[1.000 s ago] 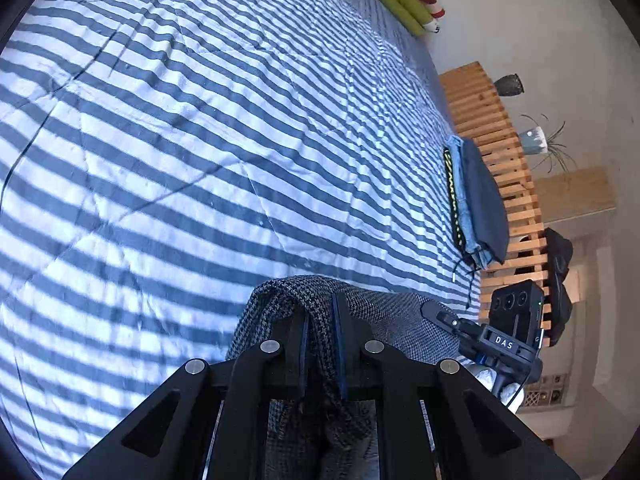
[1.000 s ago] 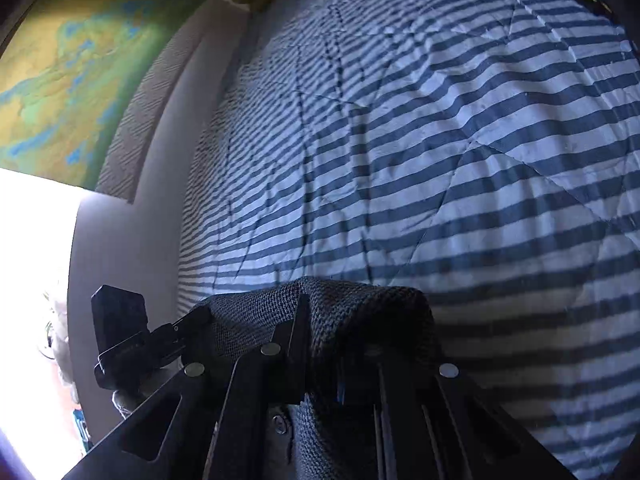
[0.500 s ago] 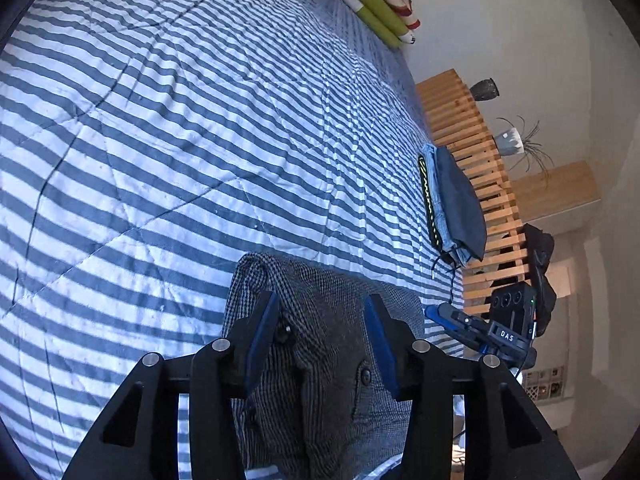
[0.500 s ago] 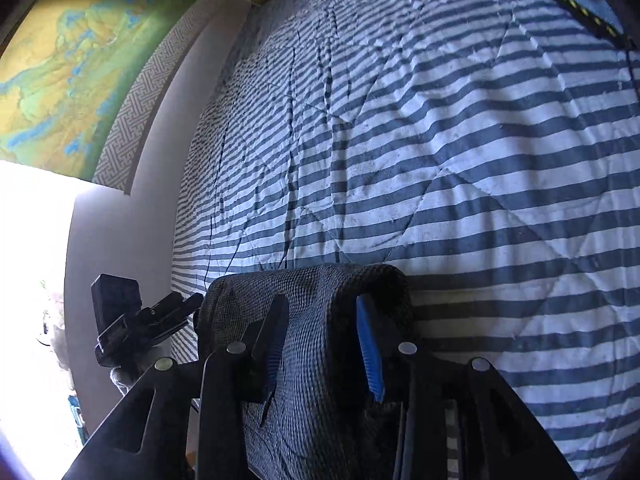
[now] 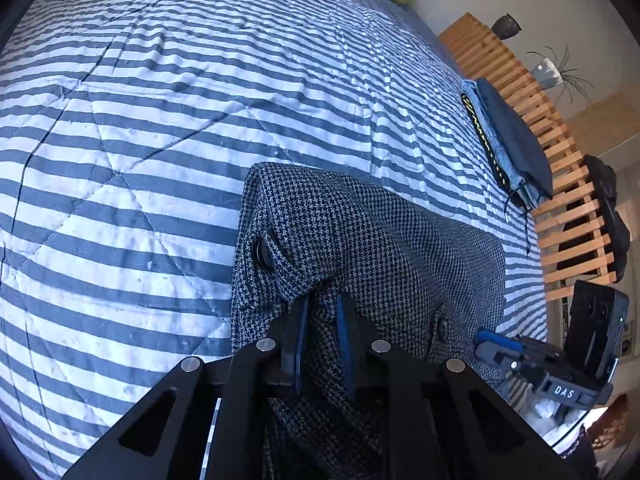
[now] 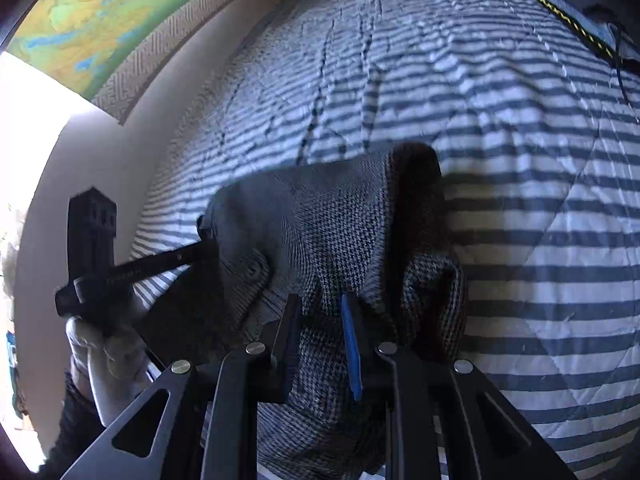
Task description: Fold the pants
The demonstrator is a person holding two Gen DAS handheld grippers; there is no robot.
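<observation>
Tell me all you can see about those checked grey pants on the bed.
The pants look like woven houndstooth cloth, black and grey. They lie bunched on the striped bedspread, near its edge. Two dark buttons show, one at the left end and one further right. The left gripper and the right gripper each pinch a raised fold of the cloth between blue-padded fingers. One end curls over in a roll beside the right gripper. How far they are folded is unclear.
</observation>
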